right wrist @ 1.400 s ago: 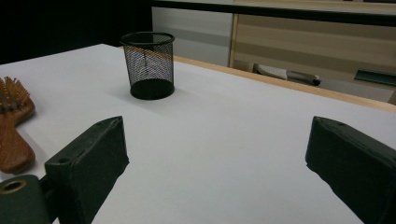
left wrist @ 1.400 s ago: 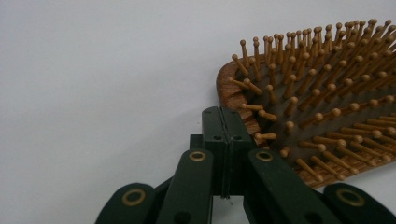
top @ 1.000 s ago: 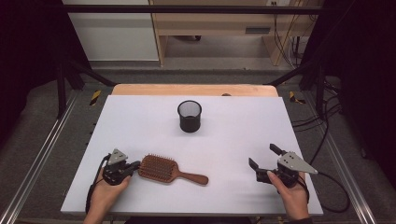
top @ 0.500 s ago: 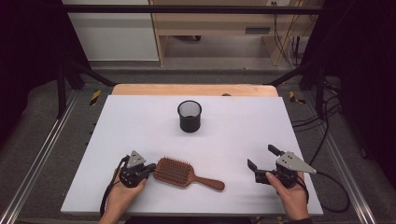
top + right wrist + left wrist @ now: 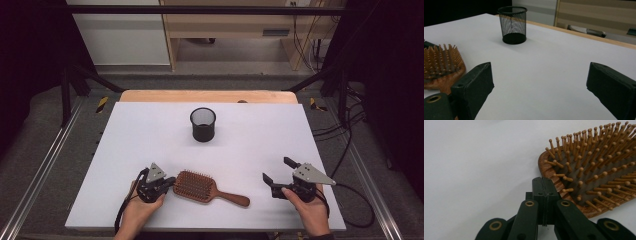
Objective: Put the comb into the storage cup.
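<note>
A wooden paddle hairbrush (image 5: pixel 197 185) lies bristles up near the front of the white table (image 5: pixel 145 130), its handle pointing right. My left gripper (image 5: pixel 170 182) is shut with nothing between its jaws, and its tips press against the left rim of the brush head. In the left gripper view the closed jaws of my left gripper (image 5: pixel 543 182) touch the rim of the hairbrush (image 5: pixel 594 177). My right gripper (image 5: pixel 276 169) stands open and empty at the front right, away from the brush. In the right gripper view, my right gripper (image 5: pixel 541 75) has the hairbrush (image 5: pixel 441 65) at far left.
A black mesh cup (image 5: pixel 203 124) stands upright at the middle of the table, also the mesh cup (image 5: pixel 512 25) ahead of the right gripper. A wooden strip (image 5: pixel 210 96) runs along the table's far edge. Cables trail off the right side.
My left gripper has moved right, shut, and pushed the hairbrush rightward across the table; the handle has swung slightly toward the front. The right gripper has barely moved.
</note>
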